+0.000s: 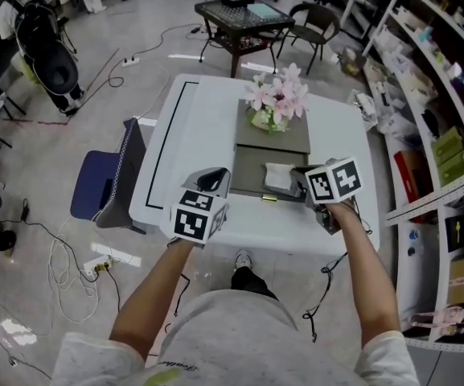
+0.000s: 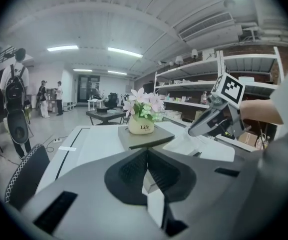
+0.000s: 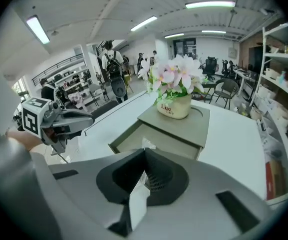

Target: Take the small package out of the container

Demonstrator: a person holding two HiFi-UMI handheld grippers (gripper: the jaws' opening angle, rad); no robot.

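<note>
Olive-grey flat box container (image 1: 273,139), set on a white rectangular table (image 1: 207,127), with its drawer (image 1: 248,175) drawn out toward the near edge. A small white crinkled package (image 1: 277,175) is lodged in the open drawer. A cream pot of pink flowers (image 1: 273,107) is stood on the box top. The left gripper (image 1: 215,175) is held at the drawer's left side, jaws pressed together, nothing gripped. The right gripper (image 1: 297,173) is held just beside the package, jaws likewise closed and empty.

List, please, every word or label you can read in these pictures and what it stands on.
"Life": on the cream flower pot; the right gripper view shows it printed twice.
Shelf goods: labels too small to read.
</note>
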